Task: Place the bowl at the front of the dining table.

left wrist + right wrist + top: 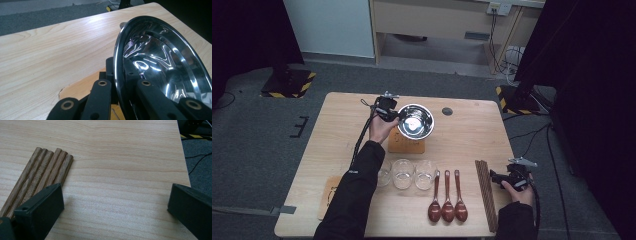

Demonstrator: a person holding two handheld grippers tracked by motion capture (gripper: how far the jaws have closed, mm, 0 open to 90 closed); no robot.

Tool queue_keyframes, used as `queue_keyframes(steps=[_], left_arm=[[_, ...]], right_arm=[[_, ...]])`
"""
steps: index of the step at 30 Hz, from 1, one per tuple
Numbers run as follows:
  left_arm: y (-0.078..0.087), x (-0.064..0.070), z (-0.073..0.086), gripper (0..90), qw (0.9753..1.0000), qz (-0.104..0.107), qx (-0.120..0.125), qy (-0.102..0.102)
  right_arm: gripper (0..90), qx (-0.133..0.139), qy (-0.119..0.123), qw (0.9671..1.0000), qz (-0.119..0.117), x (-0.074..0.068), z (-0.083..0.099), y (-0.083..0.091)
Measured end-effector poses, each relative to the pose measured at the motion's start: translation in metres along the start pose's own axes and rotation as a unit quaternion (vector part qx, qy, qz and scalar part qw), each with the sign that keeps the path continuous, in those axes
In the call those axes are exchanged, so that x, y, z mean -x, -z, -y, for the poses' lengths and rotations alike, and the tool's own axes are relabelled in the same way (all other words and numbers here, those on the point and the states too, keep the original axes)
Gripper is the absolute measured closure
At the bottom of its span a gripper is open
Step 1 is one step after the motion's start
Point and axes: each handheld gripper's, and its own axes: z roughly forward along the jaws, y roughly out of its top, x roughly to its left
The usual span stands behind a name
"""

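The left claw (390,114) is clamped on the near-left rim of the steel bowl (416,121). In the left gripper view one jaw sits outside the rim and the other inside, and the bowl (160,65) is tilted and held above the worktop (462,145). Just under the bowl lies a small wooden coaster (406,143).

I judge that the step in hand is carrying the bowl, perhaps to set it on this coaster. To do it well, the person should keep the grip firm, because a thin rim pinched at one side lets the bowl swing. The wrist should turn until the bowl is level, then go down slowly so the base meets the coaster flat. The claw should release only after that.

Nearer the person stand three glass cups (404,173) in a row, and beside them three wooden spoons (447,200). Next to these lies a bundle of chopsticks (486,192).

The right claw (501,181) is released, its jaws wide apart, low over the worktop. The chopsticks (42,173) lie just beside its one jaw in the right gripper view, not between the jaws.
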Motion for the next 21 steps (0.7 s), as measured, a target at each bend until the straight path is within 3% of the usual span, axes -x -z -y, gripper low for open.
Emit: queue_keyframes(steps=[14,21], left_arm=[[-0.011,-0.018,0.018,85.6,0.9996,-0.014,-0.017,0.017],[-0.02,-0.02,0.023,85.6,0.9994,-0.014,-0.025,0.018]], right_arm=[[0.5,0.0,0.0,1.0,0.0,0.0,0.0,0.0],[0.5,0.0,0.0,1.0,0.0,0.0,0.0,0.0]])
